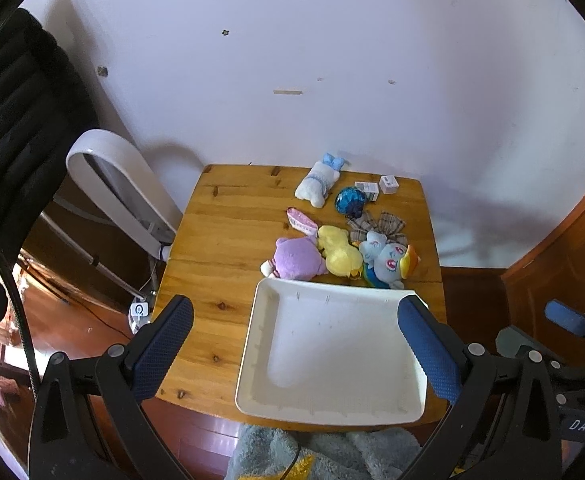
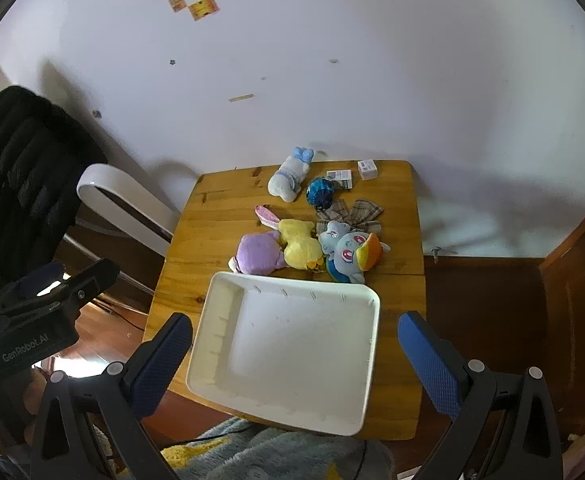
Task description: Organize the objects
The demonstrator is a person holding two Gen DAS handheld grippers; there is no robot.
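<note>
Right wrist view, one white tray [image 2: 228,304] (empty), four plush toys [image 2: 300,248], two small boxes [image 2: 366,169]

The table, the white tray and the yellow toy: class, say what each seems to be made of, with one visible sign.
Table: varnished wood, showing knots and grain.
White tray: probably smooth moulded plastic, with rounded corners.
Yellow toy: plush fabric, fuzzy and soft-looking.

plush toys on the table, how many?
4. White plush at the far edge by the wall; purple plush, yellow plush and blue pony in a row just behind the tray. The pink ear by the yellow plush may belong to a partly hidden fifth.
</note>
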